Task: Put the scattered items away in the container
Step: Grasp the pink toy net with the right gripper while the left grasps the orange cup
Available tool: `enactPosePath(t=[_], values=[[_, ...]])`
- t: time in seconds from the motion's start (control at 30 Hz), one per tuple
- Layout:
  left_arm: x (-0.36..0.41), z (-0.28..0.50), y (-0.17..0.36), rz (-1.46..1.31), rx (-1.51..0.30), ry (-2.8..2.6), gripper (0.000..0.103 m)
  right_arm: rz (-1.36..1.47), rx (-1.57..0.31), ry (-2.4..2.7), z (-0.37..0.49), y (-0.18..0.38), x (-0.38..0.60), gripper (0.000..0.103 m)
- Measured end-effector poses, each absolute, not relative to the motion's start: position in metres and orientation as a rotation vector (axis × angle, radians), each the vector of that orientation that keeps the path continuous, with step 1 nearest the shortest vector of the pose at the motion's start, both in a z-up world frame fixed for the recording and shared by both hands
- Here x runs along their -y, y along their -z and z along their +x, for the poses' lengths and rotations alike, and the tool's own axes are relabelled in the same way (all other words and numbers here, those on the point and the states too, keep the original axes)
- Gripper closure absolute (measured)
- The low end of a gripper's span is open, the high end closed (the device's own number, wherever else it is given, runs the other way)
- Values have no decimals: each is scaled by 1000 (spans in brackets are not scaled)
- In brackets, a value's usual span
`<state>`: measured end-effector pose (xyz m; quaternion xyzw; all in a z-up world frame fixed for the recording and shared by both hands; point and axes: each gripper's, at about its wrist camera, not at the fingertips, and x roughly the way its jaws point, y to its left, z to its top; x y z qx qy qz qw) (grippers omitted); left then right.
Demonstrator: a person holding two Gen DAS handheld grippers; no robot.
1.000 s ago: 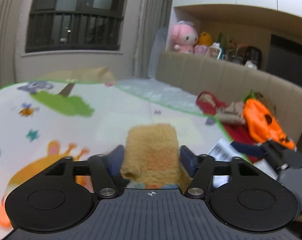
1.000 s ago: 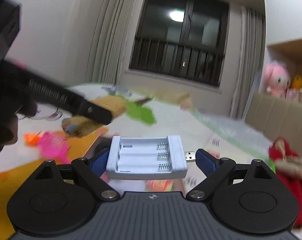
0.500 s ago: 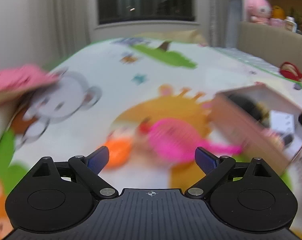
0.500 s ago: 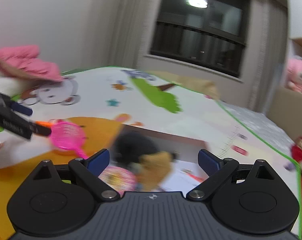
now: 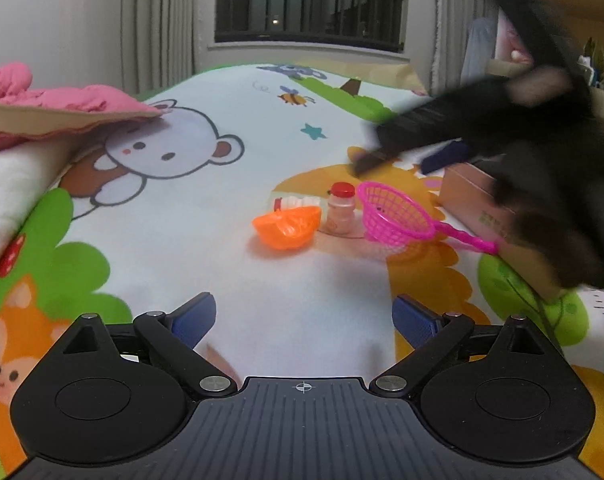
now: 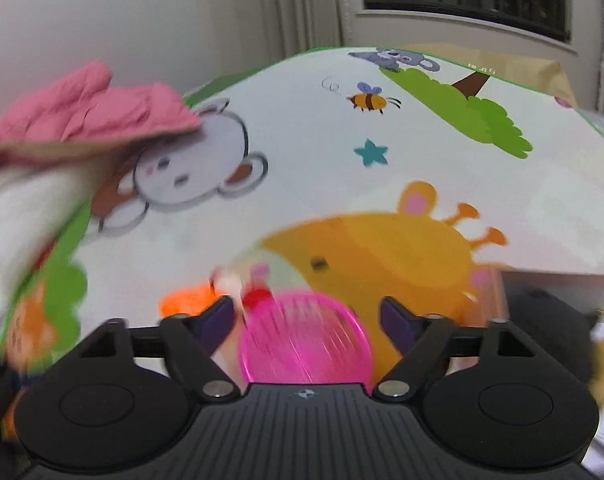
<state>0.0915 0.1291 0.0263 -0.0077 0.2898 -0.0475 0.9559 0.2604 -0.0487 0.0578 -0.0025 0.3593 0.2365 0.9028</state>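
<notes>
— Where are my two grippers?

— My left gripper (image 5: 303,316) hangs low over the play mat (image 5: 206,184), jaws apart and holding nothing. My right gripper (image 6: 306,320) tilts down over the pink strainer (image 5: 397,216), jaws apart too, nothing between them; in the left view it shows as a dark blur above the cardboard box (image 5: 477,208).

— Count the loose things, taking that box as the mark.

— One box. Left of it, one pink strainer, its handle touching the box wall. Left again, one orange bowl (image 5: 286,226). Between the bowl and the strainer stands one small bottle (image 5: 340,208), upright, red cap on.
</notes>
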Motion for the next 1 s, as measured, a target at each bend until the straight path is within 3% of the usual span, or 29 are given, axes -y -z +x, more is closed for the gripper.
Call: enactPosePath(t=[0.1, 0.23, 0.37, 0.57, 0.67, 0.77, 1.0], values=[[-133, 82, -27, -42, -577, 108, 4, 35, -783, -493, 286, -48, 27, 16], [-133, 69, -28, -46, -562, 125, 4, 0, -869, -514, 310, -28, -2, 59], [-134, 64, -27, -46, -564, 135, 4, -51, -916, -625, 298, -24, -13, 72], [-135, 62, -27, -45, -567, 140, 4, -12, -988, -878, 248, -53, 5, 71], [-134, 57, -27, -52, -570, 156, 4, -29, -867, -833, 223, -79, 28, 53], [-133, 54, -26, -45, -577, 158, 4, -184, -732, -757, 189, -84, 39, 53], [-141, 52, -26, -54, -594, 89, 4, -437, -619, -729, 131, -40, 29, 53]])
